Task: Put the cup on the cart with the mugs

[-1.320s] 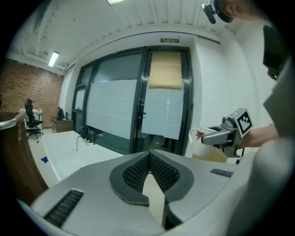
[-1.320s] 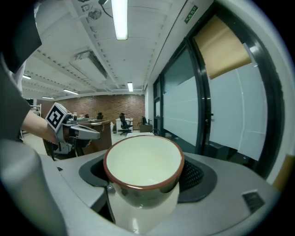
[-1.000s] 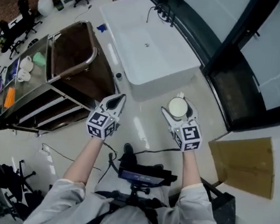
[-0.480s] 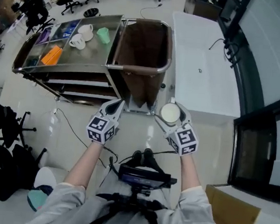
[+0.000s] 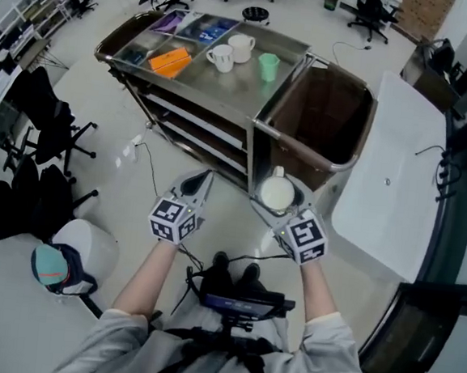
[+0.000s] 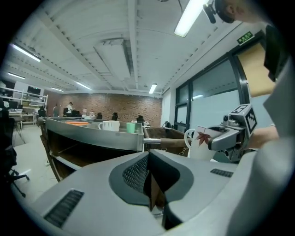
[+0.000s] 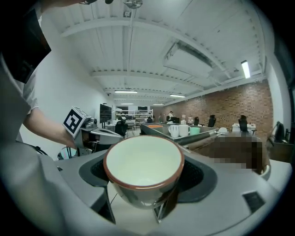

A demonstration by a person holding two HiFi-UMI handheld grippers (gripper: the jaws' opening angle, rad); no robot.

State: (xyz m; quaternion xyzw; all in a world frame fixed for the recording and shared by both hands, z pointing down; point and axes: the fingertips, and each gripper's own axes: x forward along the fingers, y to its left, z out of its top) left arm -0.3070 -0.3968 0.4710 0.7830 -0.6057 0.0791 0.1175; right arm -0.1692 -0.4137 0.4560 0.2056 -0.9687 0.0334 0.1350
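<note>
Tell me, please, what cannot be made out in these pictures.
- Cup base: right gripper view, down between the right claw's jaws.
- Cart lower shelves: head view, under its top.
- Bin contents: head view, dark; right gripper view, mosaic patch.

Your right: white table [image 5: 399, 155] | your left: black office chairs [image 5: 46, 116] | ahead: flat orange item [image 5: 170, 61] | lower left: teal cap [image 5: 48, 264]

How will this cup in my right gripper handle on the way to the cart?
Probably rigid but brittle: the cup looks like glazed ceramic. Its glossy wall may slip, since the fingers grip only its lower body. It looks empty, so it likely feels light.
</note>
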